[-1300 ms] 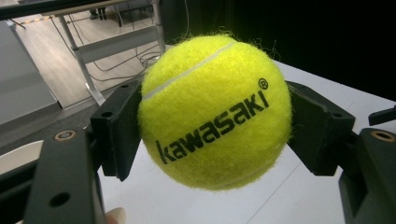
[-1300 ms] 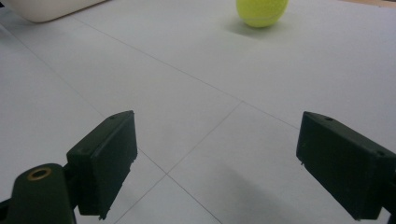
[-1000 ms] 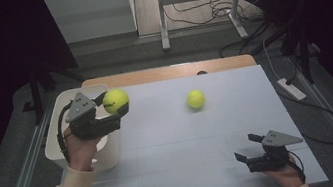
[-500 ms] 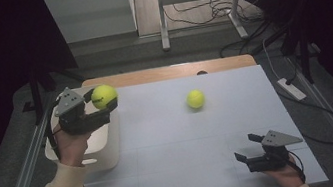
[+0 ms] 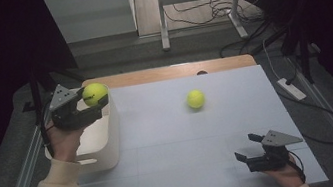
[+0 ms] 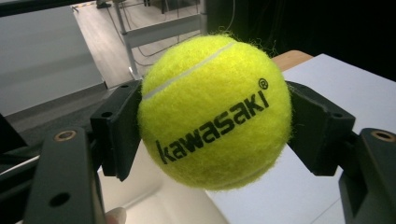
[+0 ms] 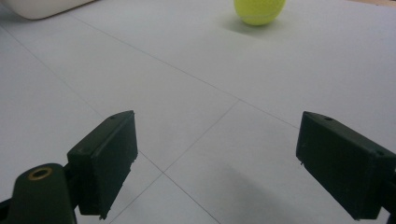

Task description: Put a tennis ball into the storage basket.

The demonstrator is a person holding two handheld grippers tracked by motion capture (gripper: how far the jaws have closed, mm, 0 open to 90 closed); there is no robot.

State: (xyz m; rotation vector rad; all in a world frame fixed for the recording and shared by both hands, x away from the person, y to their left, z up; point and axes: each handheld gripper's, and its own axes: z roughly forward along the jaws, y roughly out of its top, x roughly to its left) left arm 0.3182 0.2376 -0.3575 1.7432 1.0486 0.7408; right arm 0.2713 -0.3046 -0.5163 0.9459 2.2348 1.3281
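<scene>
The left gripper (image 5: 93,104) clamps a yellow Kawasaki tennis ball (image 5: 94,93) between both jaws, above the far rim of the white bin (image 5: 112,147). A second tennis ball (image 5: 196,99) lies on the white table (image 5: 175,163), well right of the bin. The right gripper (image 5: 246,147) rests near the table's front edge, jaws spread wide with nothing between them.

Second tennis ball (image 5: 196,99) alone mid-table (image 5: 177,173); floor cables (image 5: 202,14) beyond.

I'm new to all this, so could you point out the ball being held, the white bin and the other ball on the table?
Held tennis ball (image 6: 215,112), left gripper view, on its printed front.
White bin (image 5: 112,147), high view, on its near right wall.
Loose tennis ball (image 5: 196,99), high view, on its middle.
</scene>
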